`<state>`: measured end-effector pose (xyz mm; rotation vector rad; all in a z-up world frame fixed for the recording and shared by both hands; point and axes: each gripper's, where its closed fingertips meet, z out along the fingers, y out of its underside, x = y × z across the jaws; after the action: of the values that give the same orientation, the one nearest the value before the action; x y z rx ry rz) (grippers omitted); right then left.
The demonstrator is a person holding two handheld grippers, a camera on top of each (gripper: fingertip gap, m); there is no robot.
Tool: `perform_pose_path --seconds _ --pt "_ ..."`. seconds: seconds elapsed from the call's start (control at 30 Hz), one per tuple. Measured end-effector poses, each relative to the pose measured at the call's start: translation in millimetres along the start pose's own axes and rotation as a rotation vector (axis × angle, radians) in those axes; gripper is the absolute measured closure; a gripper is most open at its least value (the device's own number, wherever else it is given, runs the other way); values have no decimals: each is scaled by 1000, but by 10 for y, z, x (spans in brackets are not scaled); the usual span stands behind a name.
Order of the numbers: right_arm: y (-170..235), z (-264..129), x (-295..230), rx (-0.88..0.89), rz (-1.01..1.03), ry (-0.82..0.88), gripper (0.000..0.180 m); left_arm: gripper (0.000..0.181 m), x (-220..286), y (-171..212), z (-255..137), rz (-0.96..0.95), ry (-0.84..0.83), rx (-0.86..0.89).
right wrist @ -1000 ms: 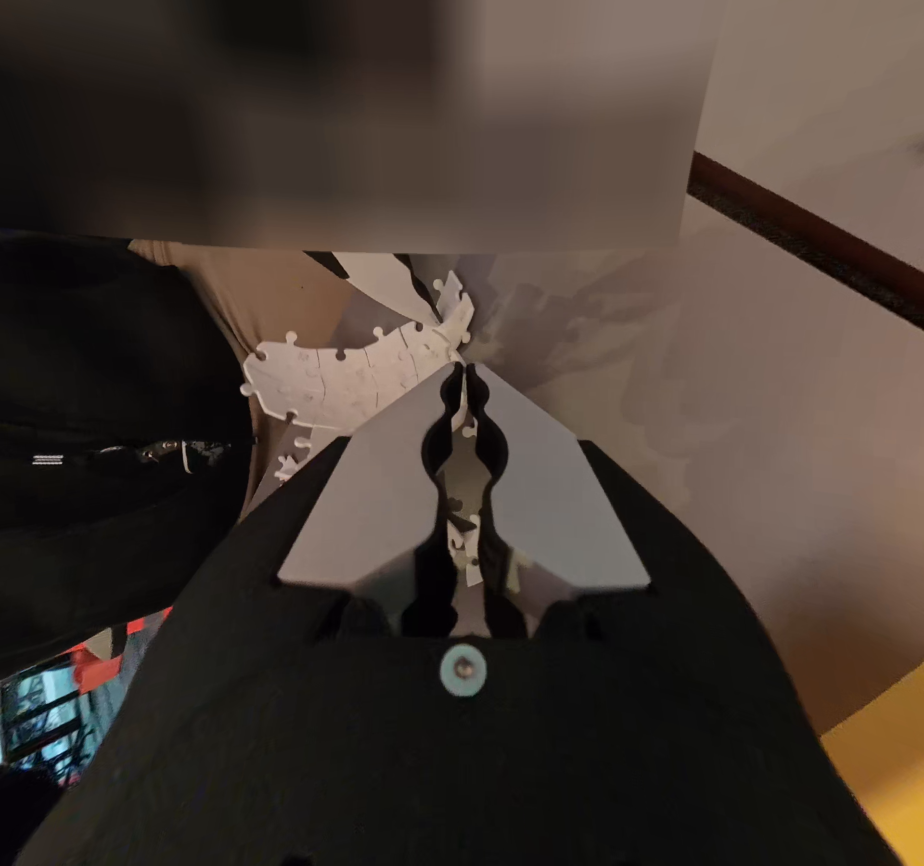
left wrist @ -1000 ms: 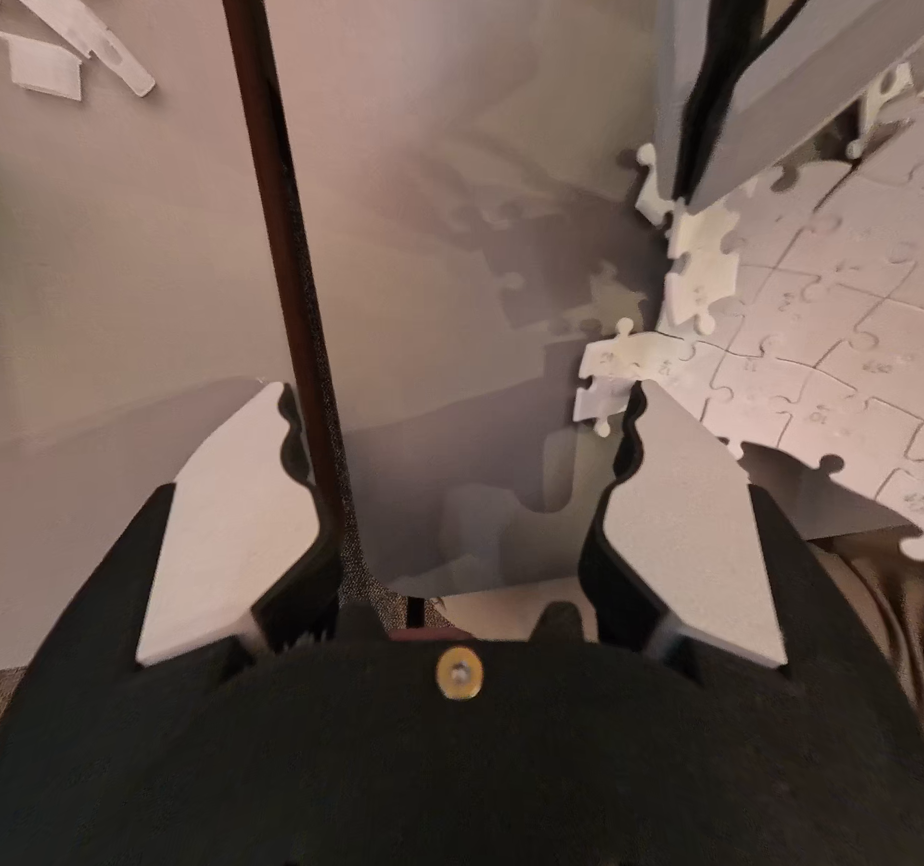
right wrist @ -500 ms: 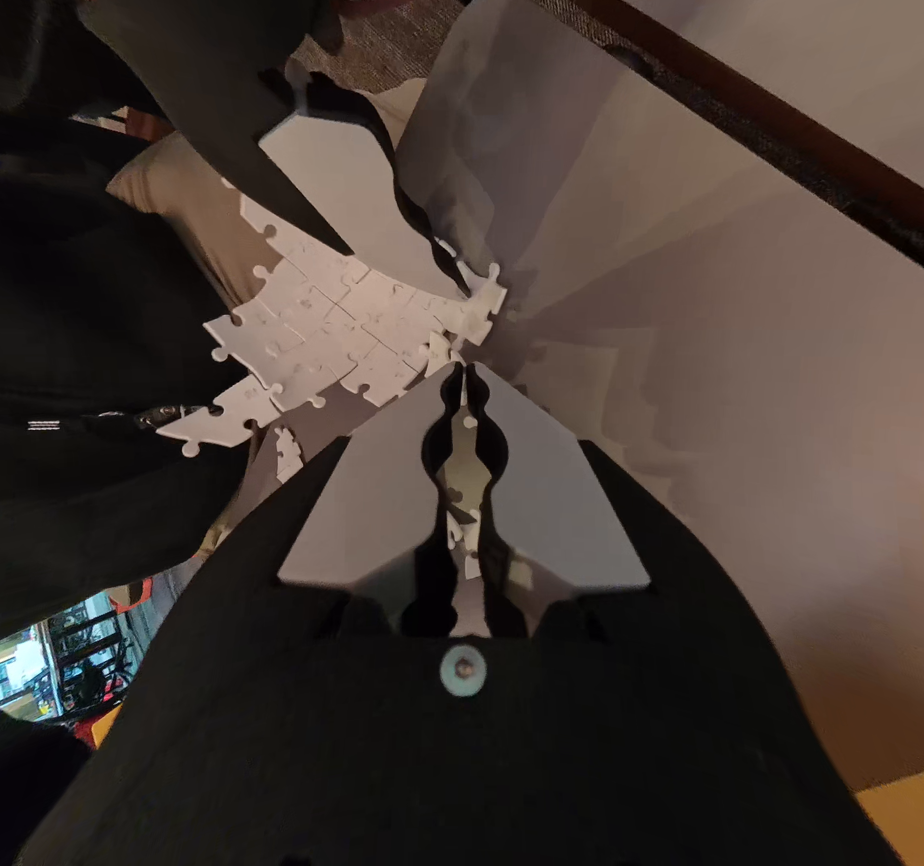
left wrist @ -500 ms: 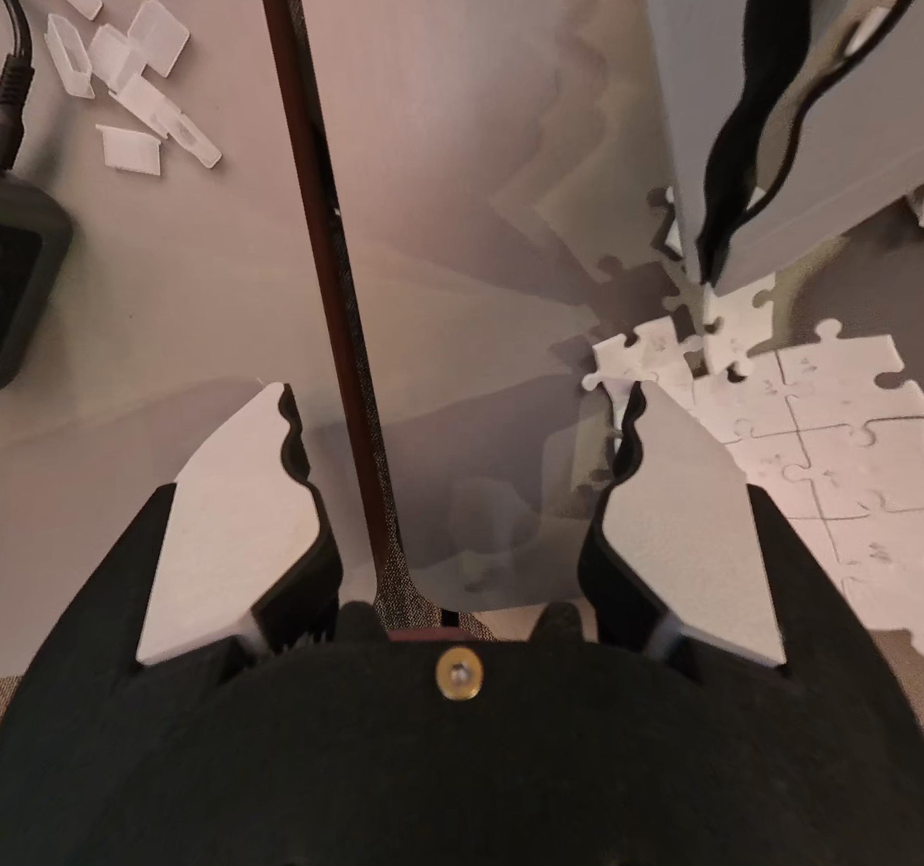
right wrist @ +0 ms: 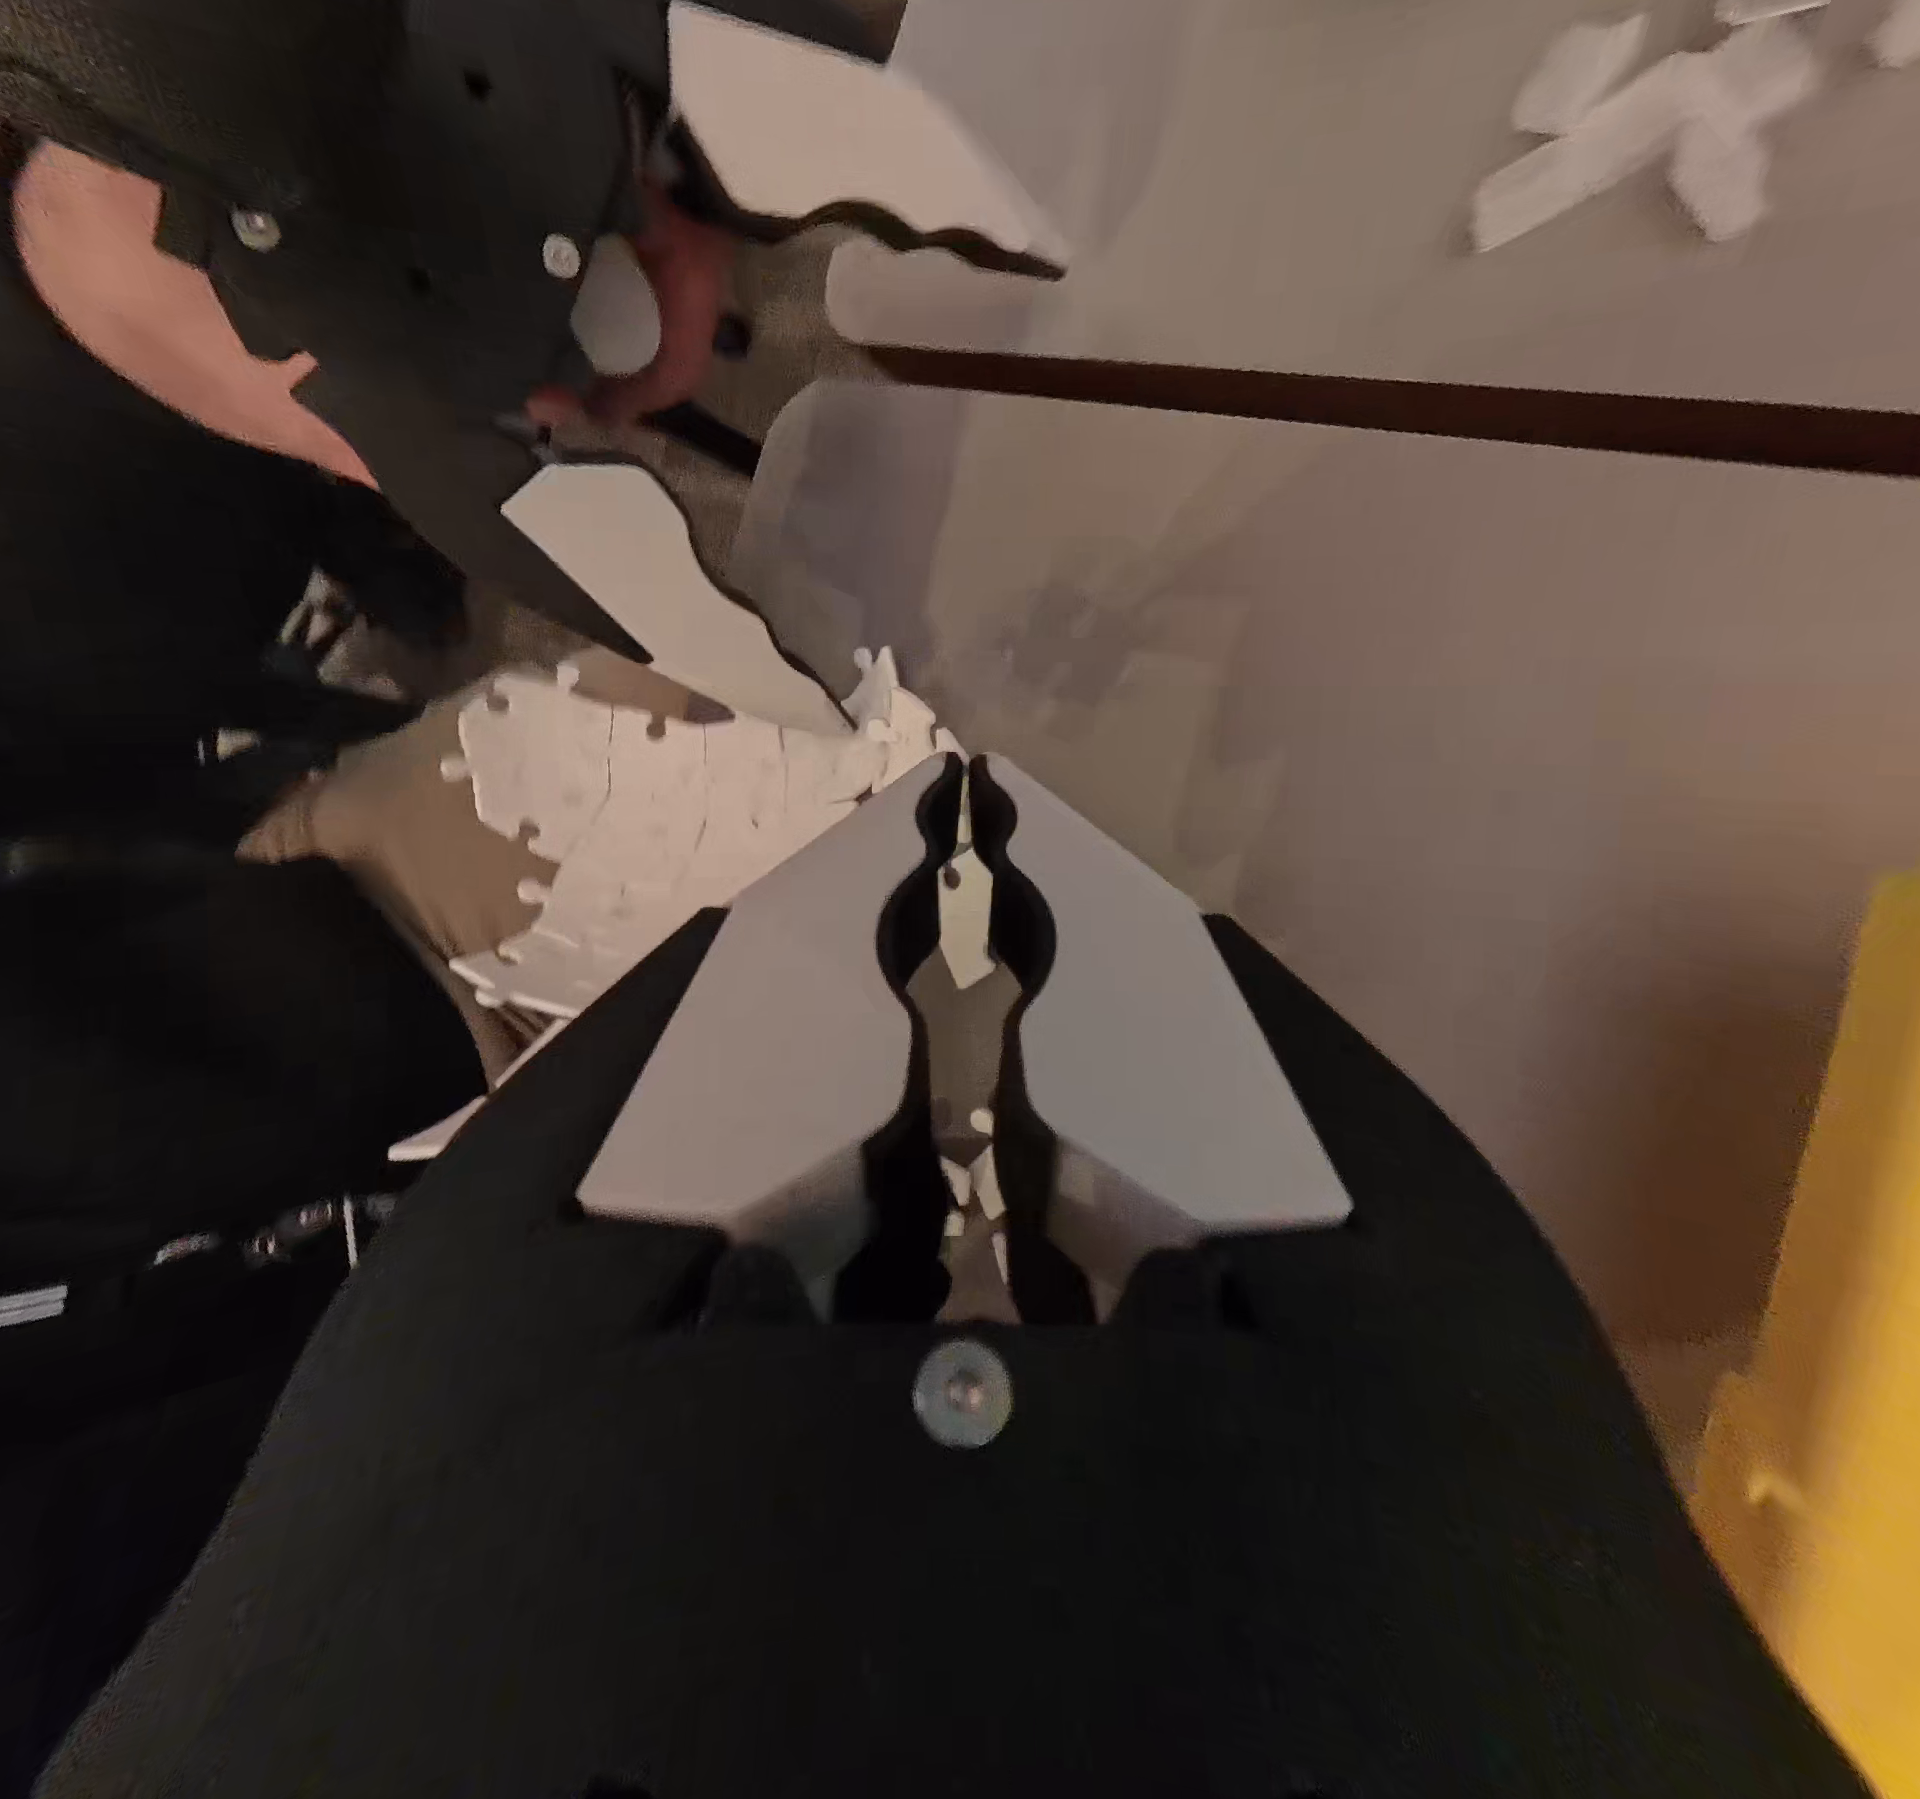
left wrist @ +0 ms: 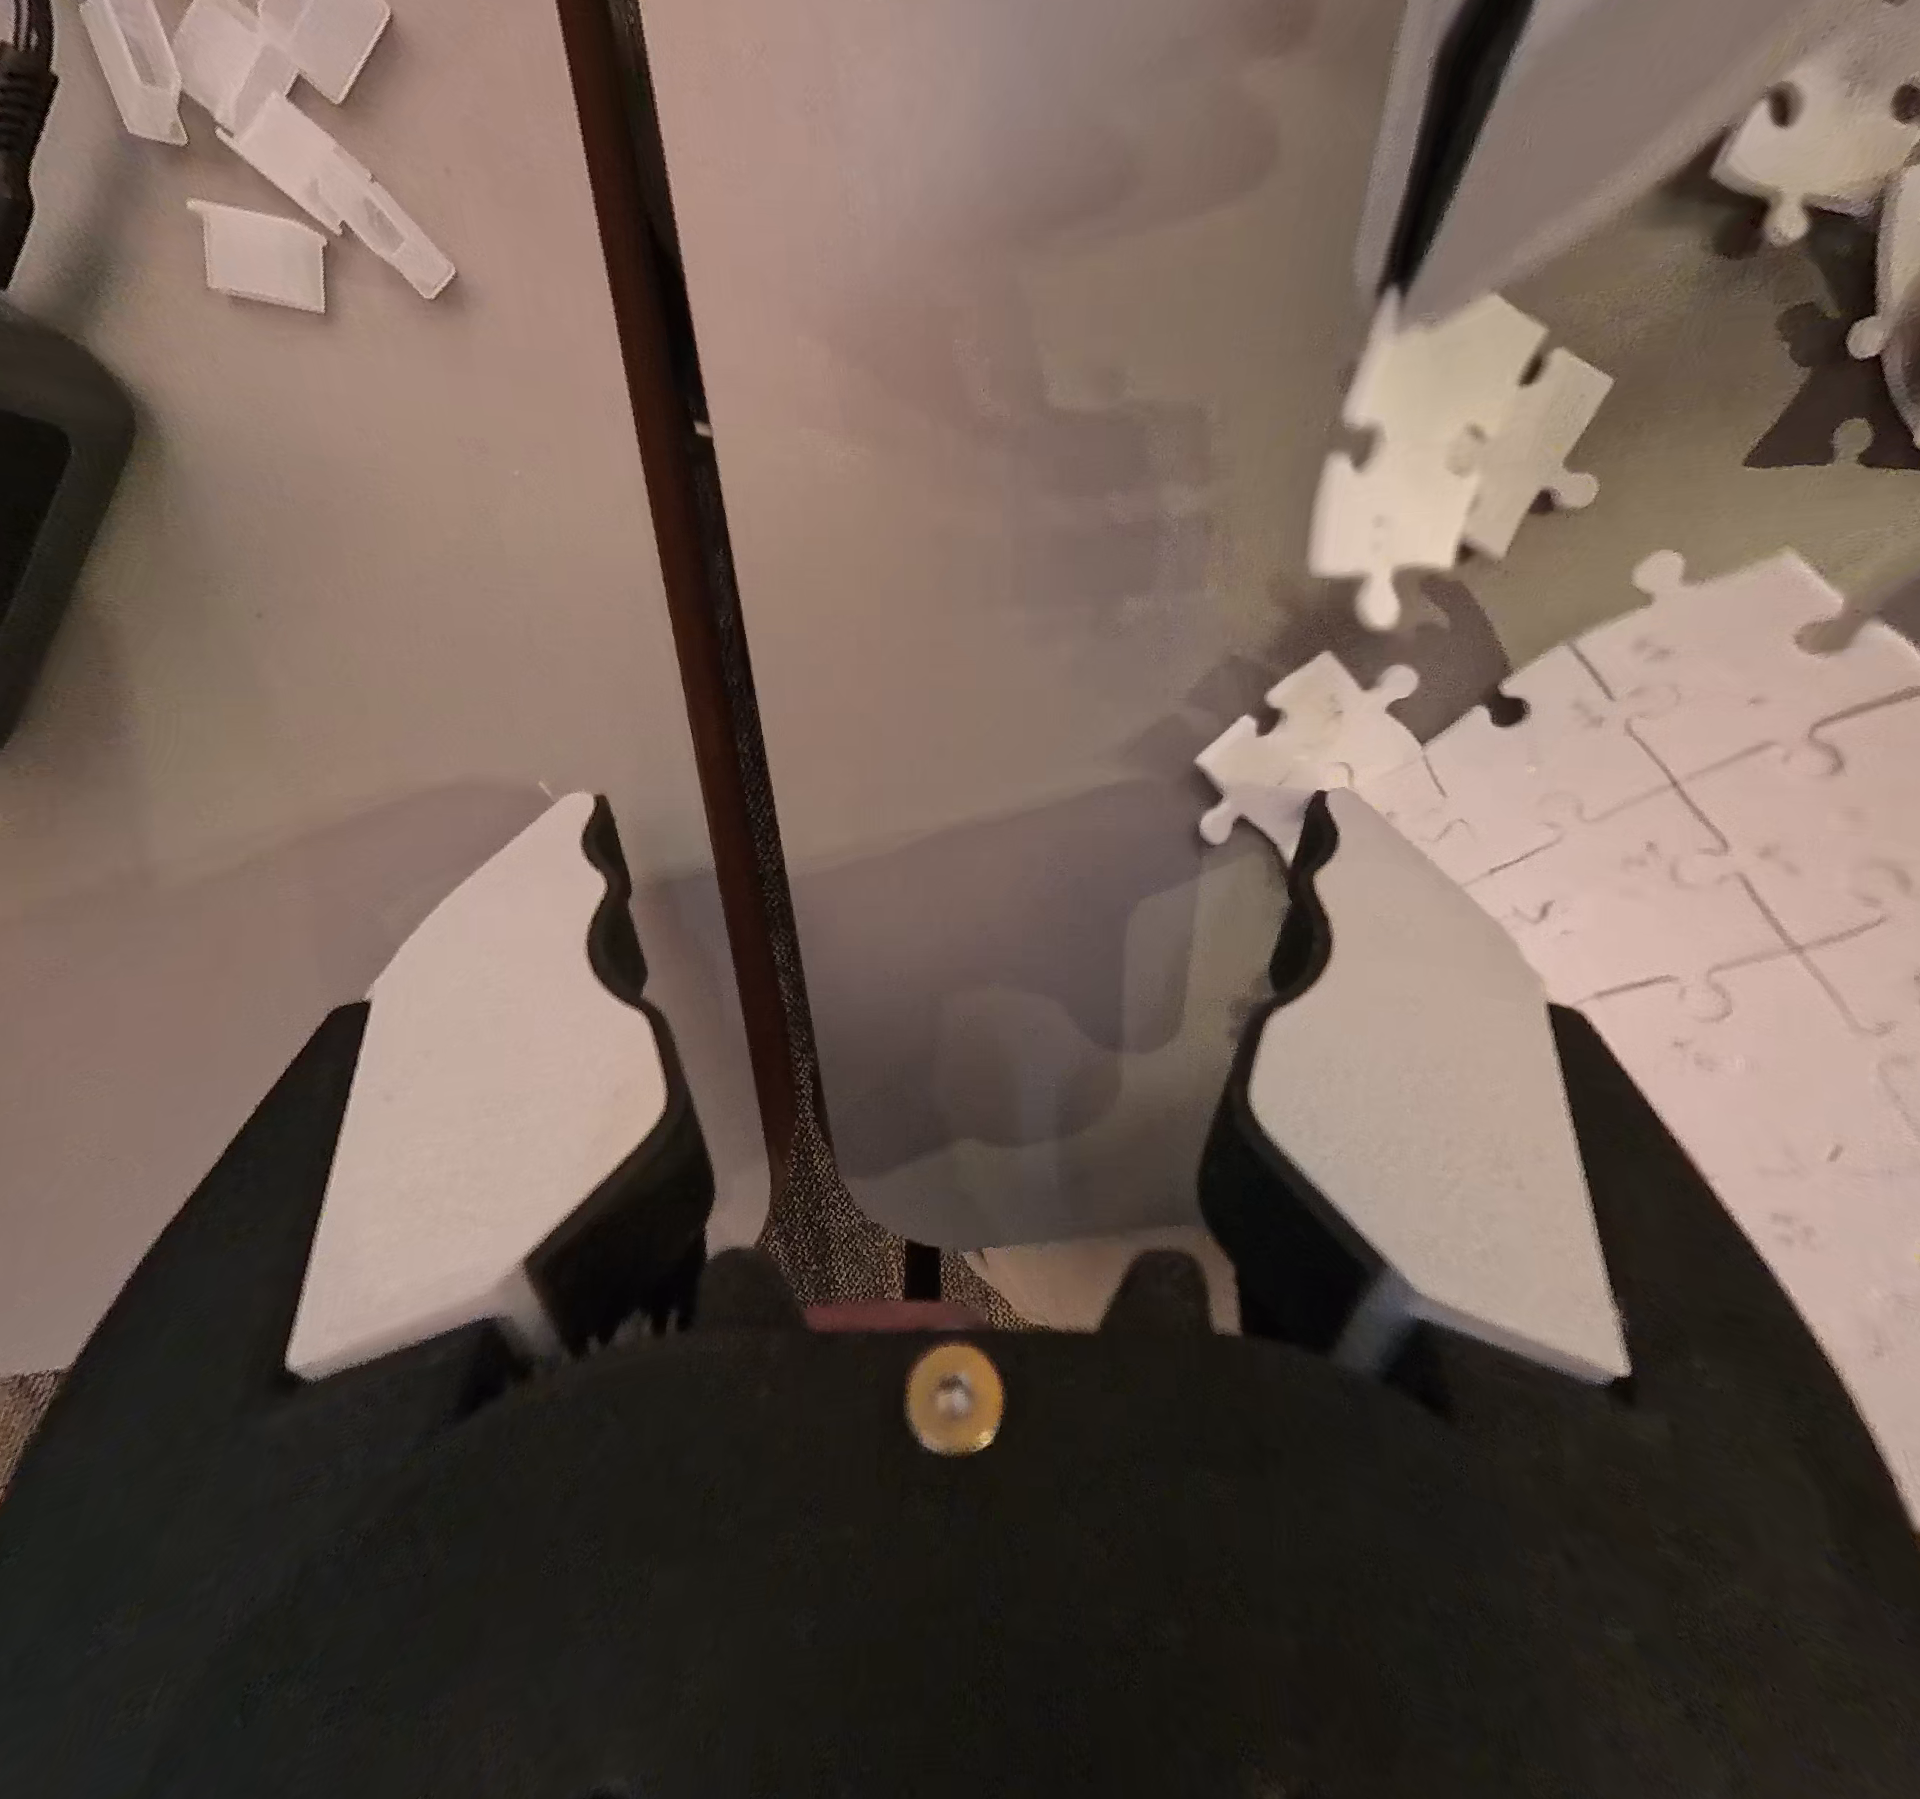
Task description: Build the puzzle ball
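Note:
A white sheet of joined puzzle pieces lies at the right on the grey table; it also shows in the right wrist view. My left gripper is open and empty, with its right finger over the sheet's near corner piece. It also shows in the right wrist view. My right gripper is shut on a small joined pair of white puzzle pieces. It holds the pair just above the table, apart from the sheet's far edge. Only a sliver of the pair shows between its fingers.
A dark seam runs down the table between my left fingers. Clear plastic bits and a black adapter lie far left. Loose puzzle pieces lie far right. A yellow object is at the right. A hand holds the left gripper. The gap from one gripper's tips to the other's is roughly 9 centimeters. My left gripper's tips are some 5 centimeters from the dark seam.
My right gripper has pulled away from the sheet's edge with the pair of pieces in it. The sheet has shifted nearer to my left gripper, which stays open.

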<state>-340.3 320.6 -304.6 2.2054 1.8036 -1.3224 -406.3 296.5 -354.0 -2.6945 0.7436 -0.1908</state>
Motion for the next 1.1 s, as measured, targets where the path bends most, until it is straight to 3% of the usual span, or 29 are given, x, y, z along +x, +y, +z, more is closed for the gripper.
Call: perform_pose_path --seconds 0.2,0.6,0.87,1.1 --pt "5 31 47 143 100 79 180 63 37 55 -14 -22 3 3" --pt "-124 -99 -50 268 60 59 180 62 84 -49 -182 -68 64 96" --pt "-262 -380 -196 327 -5 94 180 70 47 -279 -503 -113 132 290" --pt "-378 -558 -457 491 -10 82 180 88 197 -724 -883 -54 160 608"
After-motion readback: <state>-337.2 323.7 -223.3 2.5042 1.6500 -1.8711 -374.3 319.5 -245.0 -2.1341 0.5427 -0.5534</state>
